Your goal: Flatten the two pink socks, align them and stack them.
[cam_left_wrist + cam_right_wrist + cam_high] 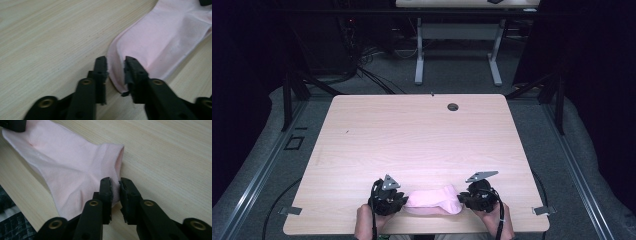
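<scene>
Pale wood tabletop (pixel 412 135) carries your pink sock (pixel 434 201) (laid flat near its front edge), left tool (pixel 116 65) spread around the toe, right tool (pixel 115 185) barely pinching the cuff, release unfinished.

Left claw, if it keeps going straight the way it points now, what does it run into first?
The left claw already has the edge of the pale pink fabric sock between its jaws, so going on it would meet more of that sock first. The right claw's dark tip seems to lie beyond, though depth is unclear.
</scene>
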Motion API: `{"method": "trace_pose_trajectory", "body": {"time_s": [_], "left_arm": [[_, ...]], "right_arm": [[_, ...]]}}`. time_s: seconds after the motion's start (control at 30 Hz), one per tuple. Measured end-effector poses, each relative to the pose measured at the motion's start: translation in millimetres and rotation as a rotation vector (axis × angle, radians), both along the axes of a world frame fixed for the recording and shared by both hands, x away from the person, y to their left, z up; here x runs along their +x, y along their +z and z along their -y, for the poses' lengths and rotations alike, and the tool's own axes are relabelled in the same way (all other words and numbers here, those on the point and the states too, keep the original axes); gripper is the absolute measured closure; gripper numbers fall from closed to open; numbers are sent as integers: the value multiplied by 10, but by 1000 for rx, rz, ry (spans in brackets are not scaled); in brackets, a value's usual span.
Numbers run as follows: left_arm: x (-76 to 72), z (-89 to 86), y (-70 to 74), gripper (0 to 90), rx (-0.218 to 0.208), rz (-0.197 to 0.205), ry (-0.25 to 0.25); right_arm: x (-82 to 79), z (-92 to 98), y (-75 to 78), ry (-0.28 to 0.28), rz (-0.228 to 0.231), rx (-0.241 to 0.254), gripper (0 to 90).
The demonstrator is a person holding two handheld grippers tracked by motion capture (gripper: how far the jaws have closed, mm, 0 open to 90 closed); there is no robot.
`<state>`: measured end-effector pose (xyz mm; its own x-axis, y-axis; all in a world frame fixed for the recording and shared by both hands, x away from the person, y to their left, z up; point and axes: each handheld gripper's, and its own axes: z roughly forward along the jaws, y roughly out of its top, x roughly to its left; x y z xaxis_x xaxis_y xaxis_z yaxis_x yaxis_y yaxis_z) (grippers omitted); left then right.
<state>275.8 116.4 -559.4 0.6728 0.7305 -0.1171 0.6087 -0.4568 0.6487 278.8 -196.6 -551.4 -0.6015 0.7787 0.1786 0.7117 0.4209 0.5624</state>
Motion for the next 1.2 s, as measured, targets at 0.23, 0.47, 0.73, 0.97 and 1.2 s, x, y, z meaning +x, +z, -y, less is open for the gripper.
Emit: {"method": "trace_pose_trajectory", "body": {"time_s": [0.23,0.47,0.73,0.97,1.2], "left_arm": [[8,-156,65,303,-4,17,49],[50,-423,143,126,57,72,136],[182,-748,-31,1,100,72,256],[252,-923,-216,1,121,70,286],[284,-1031,-301,1,77,102,315]], "right_arm": [[-26,106,72,-32,43,43,474],[-35,419,130,-104,114,106,158],[-18,720,-19,-223,194,13,0],[50,968,-291,-314,173,-30,0],[52,994,-367,-324,220,-74,0]]}}
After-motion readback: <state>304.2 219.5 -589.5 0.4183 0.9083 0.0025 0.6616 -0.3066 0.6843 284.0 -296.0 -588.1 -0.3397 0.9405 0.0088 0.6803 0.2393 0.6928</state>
